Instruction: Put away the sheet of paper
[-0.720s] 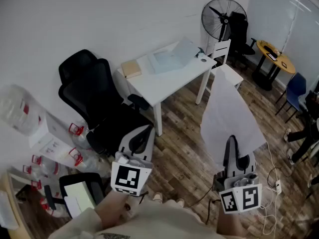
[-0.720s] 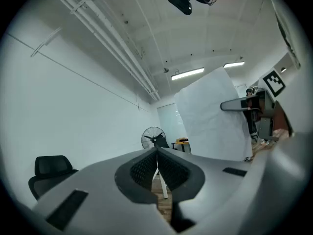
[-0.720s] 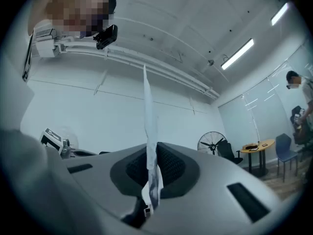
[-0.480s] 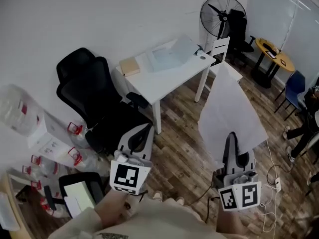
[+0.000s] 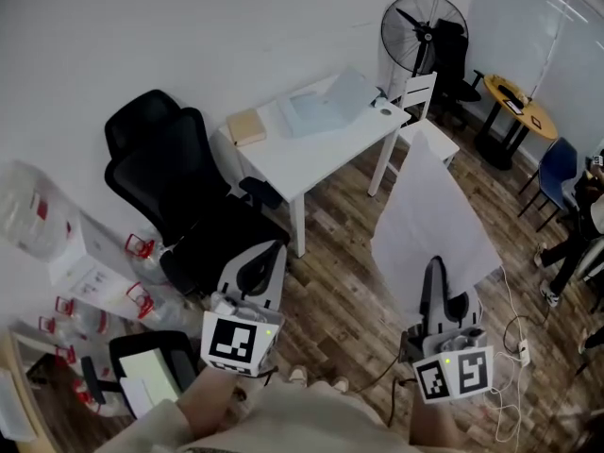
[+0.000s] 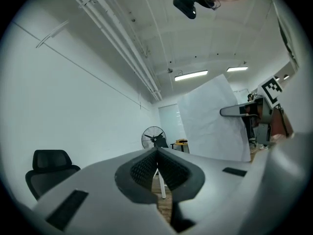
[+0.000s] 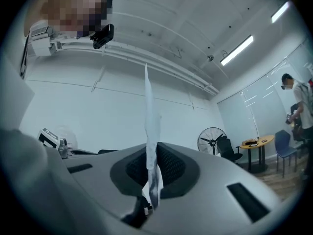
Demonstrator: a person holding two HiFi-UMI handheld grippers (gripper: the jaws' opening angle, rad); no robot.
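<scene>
Moved since earlier: our left gripper point(image 5: 268, 251), slightly lower, jaws together, empty. Unchanged: our right gripper point(image 5: 435, 268), clamped on the upright sheet of paper point(image 5: 429, 217).

A white rectangular table point(image 5: 321, 154) stands by the plain white wall point(image 5: 142, 36) on brown wood-plank floor point(image 5: 340, 286), between a black office chair point(image 5: 165, 173) and a black pedestal fan point(image 5: 423, 28).

White sheet of paper point(image 5: 429, 217), upright, lower edge in the closed right tongs point(image 5: 436, 274).
</scene>
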